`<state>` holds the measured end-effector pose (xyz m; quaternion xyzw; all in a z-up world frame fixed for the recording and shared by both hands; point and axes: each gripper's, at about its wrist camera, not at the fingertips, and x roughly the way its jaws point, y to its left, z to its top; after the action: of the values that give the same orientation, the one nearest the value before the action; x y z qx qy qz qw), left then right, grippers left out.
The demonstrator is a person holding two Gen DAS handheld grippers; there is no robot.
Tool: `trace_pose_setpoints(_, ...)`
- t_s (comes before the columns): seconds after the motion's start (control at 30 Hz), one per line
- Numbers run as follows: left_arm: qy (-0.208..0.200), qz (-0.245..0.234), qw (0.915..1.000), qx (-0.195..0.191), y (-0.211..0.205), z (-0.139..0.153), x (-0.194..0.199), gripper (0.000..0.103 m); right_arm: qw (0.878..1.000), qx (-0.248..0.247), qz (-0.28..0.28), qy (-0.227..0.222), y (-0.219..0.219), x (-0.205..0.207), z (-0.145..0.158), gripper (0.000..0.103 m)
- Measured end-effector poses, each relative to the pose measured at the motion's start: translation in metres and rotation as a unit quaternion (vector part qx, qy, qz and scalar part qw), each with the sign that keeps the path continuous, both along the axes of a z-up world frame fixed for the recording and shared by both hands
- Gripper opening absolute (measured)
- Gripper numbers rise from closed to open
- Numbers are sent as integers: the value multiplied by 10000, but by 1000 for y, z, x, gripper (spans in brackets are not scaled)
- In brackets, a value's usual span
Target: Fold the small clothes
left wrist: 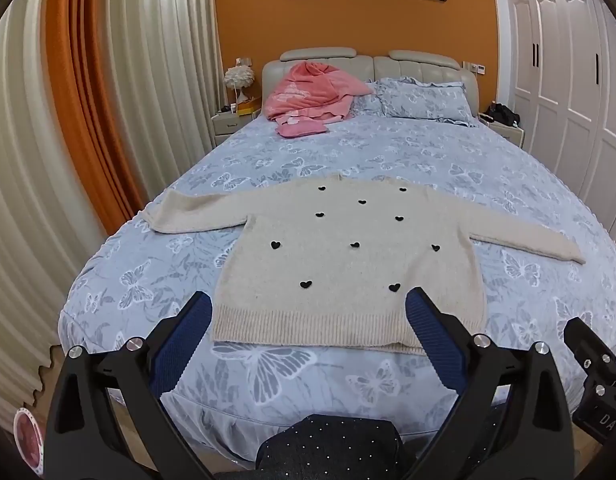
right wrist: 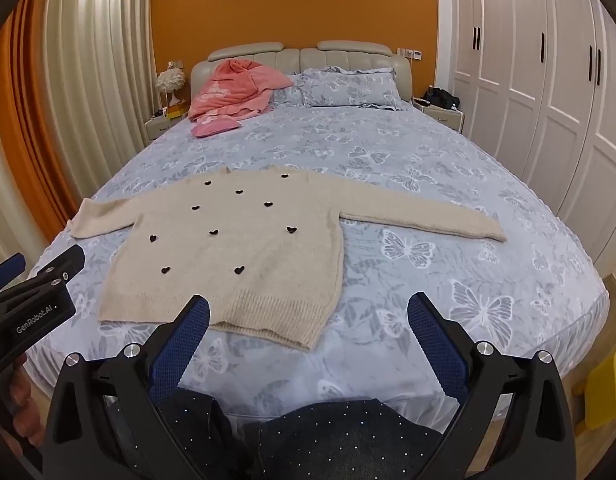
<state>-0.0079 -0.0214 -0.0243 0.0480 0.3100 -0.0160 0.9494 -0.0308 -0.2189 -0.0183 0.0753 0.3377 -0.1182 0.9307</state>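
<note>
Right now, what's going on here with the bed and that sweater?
A person is standing at the foot of a bed with a two-finger gripper in each hand, about to fold clothes. A cream sweater dotted with black hearts lies flat, face up, both sleeves spread out. The left gripper and the right gripper both hang open in front of the sweater's hem, holding nothing. No fold has been made yet. A pink garment lies heaped near the pillows.
</note>
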Motion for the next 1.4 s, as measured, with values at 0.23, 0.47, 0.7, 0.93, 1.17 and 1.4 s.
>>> trace_pose_setpoints(0.23,1,8,10000,65,-6,-5,-1,95,10000,1,10,41,0,-2,-4,98)
trace_pose_setpoints(0.47,52,-4,10000,71,-5,-8,1,95,10000,20,16,59,-2,-3,-6,98)
trace_pose_setpoints(0.7,47,4,10000,81,-5,-8,1,95,10000,10,17,60,-2,-2,-5,98)
trace_pose_setpoints(0.93,72,-3,9999,81,-4,-9,1,95,10000,8,15,84,-1,-2,-6,98)
trace_pose_setpoints(1.17,77,-1,9999,89,-3,-12,0,95,9999,24,26,101,1,-2,-7,98)
trace_pose_setpoints(1.4,83,1,9999,98,-3,-13,-1,95,9999,26,18,105,1,-2,-7,98)
